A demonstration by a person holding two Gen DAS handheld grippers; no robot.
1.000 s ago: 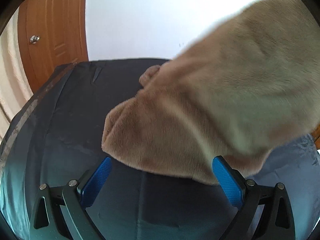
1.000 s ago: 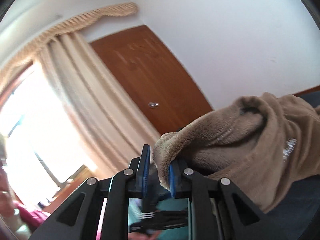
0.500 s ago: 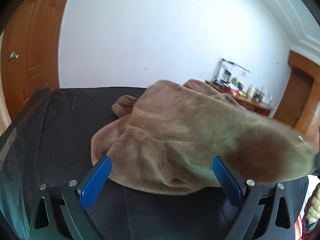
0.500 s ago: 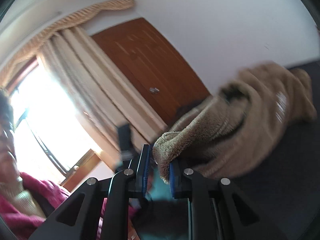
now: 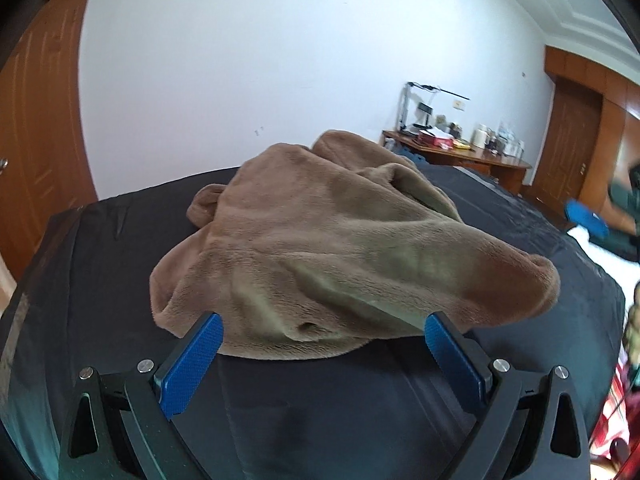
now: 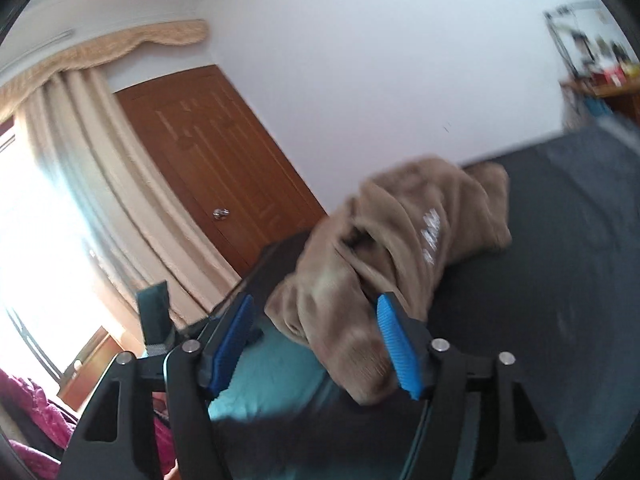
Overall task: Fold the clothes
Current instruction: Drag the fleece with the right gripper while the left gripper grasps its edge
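A brown fleece garment (image 5: 320, 240) lies in a loose heap on the black bed cover (image 5: 100, 272). My left gripper (image 5: 320, 332) stands wide open just short of the garment's near edge, with nothing between its blue pads (image 5: 192, 360). In the right wrist view the garment (image 6: 400, 240) trails toward me, white lettering on its side. Its near end hangs loosely between the pads of my right gripper (image 6: 316, 308), whose jaws are opening. The left pad (image 6: 232, 344) is clear of the fabric; the right one brushes it.
A wooden door (image 6: 224, 168) and cream curtains (image 6: 80, 184) stand past the bed's left edge. A cluttered wooden desk (image 5: 460, 152) sits against the far wall on the right. A person's magenta clothing (image 6: 28, 408) shows at the lower left.
My right gripper was shut on the garment's edge and holding it up; its jaws have since parted and the garment has sunk onto the bed. The left gripper drew back and rose, still open.
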